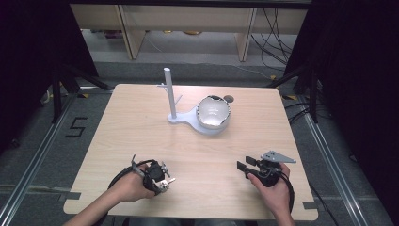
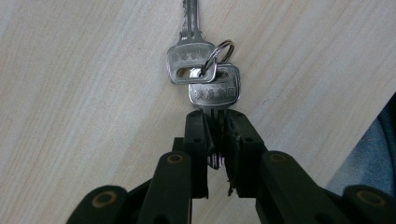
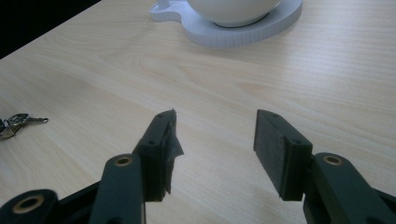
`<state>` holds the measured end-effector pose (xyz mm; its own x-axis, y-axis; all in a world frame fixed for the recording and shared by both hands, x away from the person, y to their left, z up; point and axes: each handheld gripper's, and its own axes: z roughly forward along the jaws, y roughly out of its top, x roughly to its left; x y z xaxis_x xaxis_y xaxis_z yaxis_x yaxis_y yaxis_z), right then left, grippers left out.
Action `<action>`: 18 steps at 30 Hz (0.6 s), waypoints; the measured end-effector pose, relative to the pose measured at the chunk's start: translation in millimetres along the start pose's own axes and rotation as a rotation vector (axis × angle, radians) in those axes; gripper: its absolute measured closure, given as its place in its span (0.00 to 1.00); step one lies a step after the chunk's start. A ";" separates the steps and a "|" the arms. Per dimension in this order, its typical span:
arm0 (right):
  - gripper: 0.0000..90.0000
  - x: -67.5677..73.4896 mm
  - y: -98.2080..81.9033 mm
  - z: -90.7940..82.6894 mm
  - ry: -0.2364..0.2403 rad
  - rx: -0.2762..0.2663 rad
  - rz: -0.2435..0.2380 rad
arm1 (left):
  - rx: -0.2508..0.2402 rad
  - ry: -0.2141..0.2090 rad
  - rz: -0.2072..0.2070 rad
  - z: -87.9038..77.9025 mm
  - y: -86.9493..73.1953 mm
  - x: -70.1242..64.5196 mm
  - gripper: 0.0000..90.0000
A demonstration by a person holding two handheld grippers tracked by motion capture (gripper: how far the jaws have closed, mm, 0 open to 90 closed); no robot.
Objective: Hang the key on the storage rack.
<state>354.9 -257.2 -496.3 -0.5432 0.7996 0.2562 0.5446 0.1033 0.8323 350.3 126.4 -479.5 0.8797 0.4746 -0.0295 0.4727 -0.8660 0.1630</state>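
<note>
At the near table edge the left gripper (image 2: 217,135) is pinching the keys (image 2: 205,74), its jaws pressed together on the blade of one key while the other lies on the wood, joined by the ring. The right gripper (image 3: 215,140) hangs spread, holding nothing. The step looks like the pick-up; next probably calls for lifting them toward the stand (image 1: 170,96). Beside its post sits a bowl (image 1: 213,112), seemingly empty
</note>
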 end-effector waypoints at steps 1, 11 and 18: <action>0.55 -0.2 0.0 -0.2 -0.007 0.001 -0.008 | 0.010 0.000 0.008 -0.7 0.5 0.0 0.87; 0.55 2.0 -0.1 -1.4 -0.005 0.019 0.021 | 0.036 0.011 0.037 0.4 7.6 -4.5 0.78; 0.55 -1.7 -0.2 -0.7 -0.018 0.004 -0.025 | 0.047 0.005 0.061 0.9 8.8 -1.9 0.88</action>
<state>355.3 -259.0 -496.5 -0.5450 0.8072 0.2268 0.5339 0.1256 0.8362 352.8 117.7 -478.8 0.9066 0.4218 -0.0158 0.4206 -0.8996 0.1179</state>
